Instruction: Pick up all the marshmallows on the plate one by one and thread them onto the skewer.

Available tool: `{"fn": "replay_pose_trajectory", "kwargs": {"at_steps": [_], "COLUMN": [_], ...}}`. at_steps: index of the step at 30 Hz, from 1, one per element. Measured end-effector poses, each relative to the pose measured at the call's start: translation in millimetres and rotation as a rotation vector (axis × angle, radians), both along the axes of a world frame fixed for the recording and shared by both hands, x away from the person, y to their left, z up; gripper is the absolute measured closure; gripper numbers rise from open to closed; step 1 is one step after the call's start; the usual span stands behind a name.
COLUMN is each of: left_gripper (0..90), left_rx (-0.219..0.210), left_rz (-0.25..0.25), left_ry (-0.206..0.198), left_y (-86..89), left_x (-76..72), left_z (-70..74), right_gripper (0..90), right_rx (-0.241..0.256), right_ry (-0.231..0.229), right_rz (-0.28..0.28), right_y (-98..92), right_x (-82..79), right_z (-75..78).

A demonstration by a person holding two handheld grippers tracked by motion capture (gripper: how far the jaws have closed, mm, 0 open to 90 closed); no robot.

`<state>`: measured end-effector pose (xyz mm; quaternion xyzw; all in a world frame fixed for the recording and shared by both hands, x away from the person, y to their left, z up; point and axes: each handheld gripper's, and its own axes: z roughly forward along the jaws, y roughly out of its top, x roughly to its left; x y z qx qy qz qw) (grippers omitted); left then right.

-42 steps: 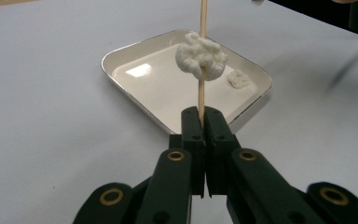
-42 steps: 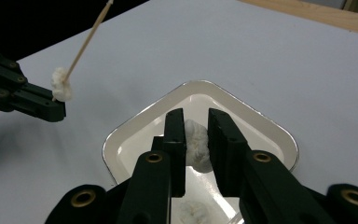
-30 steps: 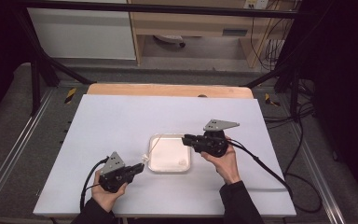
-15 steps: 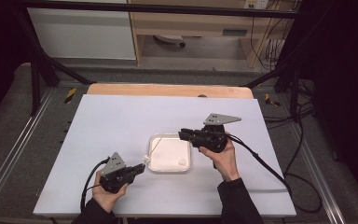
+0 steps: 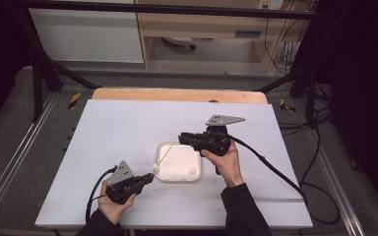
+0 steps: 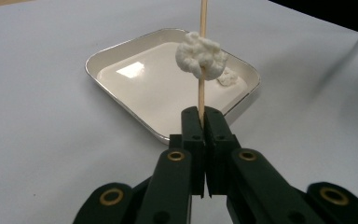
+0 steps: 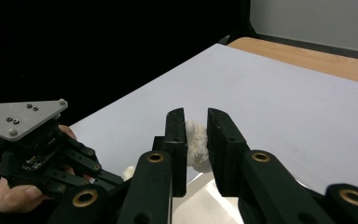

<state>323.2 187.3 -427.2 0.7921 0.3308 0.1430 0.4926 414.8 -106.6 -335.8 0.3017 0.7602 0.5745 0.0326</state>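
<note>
White marshmallow point(image 7: 196, 142) between right gripper point(image 7: 196, 140) jaws, above tray point(image 5: 193, 160).

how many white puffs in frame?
3: one puff on the skewer (first puff), one in the tray corner, one between the right gripper jaws.

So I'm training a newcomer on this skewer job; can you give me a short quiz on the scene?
1. True or false: the left tongs are shut on the thin wooden skewer.
2. What do the right tongs grip? A) puffy white marshmallow piece B) a spoon C) nothing
3. Fill in: another white lump is threaded on the ____, above the square white tray.

Key: 1 true; 2 A; 3 skewer.
</note>
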Motion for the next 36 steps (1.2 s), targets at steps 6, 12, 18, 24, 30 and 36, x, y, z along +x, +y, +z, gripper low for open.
{"fn": "replay_pose_trajectory", "kwargs": {"at_steps": [6,12,18,24,30,36], "left_gripper": [88.4,88.4,88.4,88.4,88.5,88.6], "left_rx": [-0.005,-0.006,-0.009,-0.009,0.002,0.021], "left_rz": [-0.012,-0.015,-0.023,-0.034,-0.019,-0.004], "left_ry": [-0.001,-0.003,-0.01,-0.019,-0.018,-0.019], "left_y": [-0.8,-1.3,-1.4,-1.7,-0.2,0.6], "left_x": [-0.2,-0.1,-0.2,0.1,-1.1,-1.4], "left_z": [0.0,-0.2,0.0,-1.1,-1.1,-2.3], "right_gripper": [78.6,78.5,78.6,78.9,79.4,80.1], "right_rx": [0.011,0.01,0.02,0.032,0.054,0.081], "right_ry": [0.025,0.045,0.07,0.094,0.106,0.126], "right_rz": [0.017,0.026,0.046,0.062,0.073,0.082], "right_y": [7.4,10.2,13.3,15.4,17.8,21.8], "right_x": [4.9,8.1,10.1,10.9,10.3,9.3], "right_z": [-3.6,-8.1,-12.2,-15.3,-18.2,-22.2]}}
